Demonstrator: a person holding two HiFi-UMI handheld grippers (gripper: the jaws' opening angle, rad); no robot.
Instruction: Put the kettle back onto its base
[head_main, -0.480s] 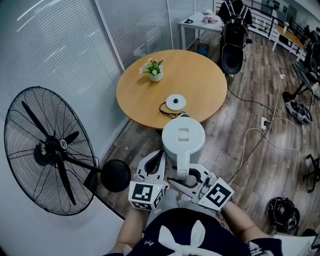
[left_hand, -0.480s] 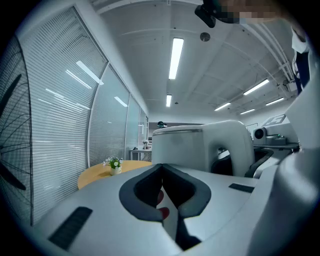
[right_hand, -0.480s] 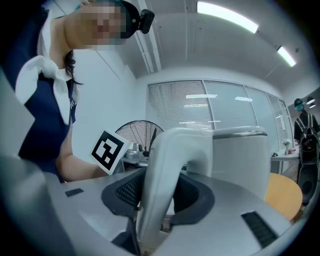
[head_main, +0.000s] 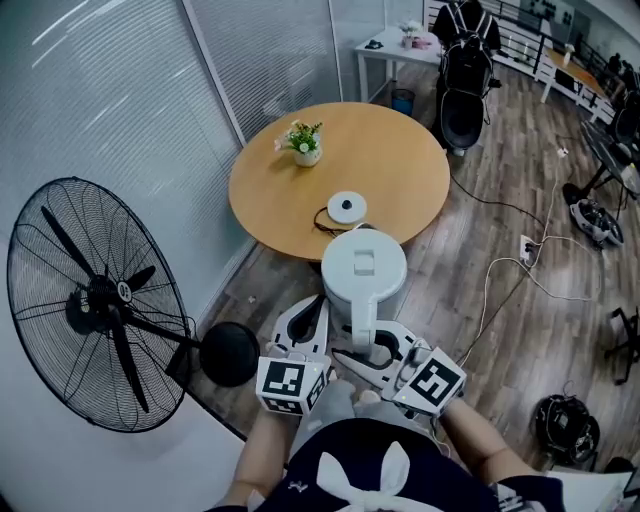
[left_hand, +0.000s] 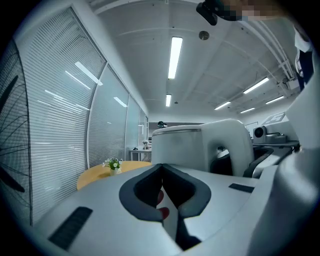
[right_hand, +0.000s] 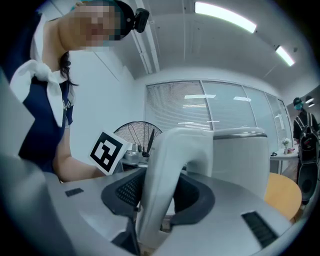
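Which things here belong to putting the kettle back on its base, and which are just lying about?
Job in hand: kettle, gripped by its handle in the right claw; base, with its cord, on the round table.
Lying about: flower pot on the table; big fan; floor cables; white desk at the back; left claw, shut and empty.

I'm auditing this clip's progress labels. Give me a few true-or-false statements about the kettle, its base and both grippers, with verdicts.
1. The right gripper is clamped on the kettle by its handle. True.
2. The kettle sits on its base. False: the gripper holds it up, and the base lies bare on the round table.
3. The left gripper grips the kettle too. False: its jaws are together on nothing.
4. A flower pot stands on the table. True.
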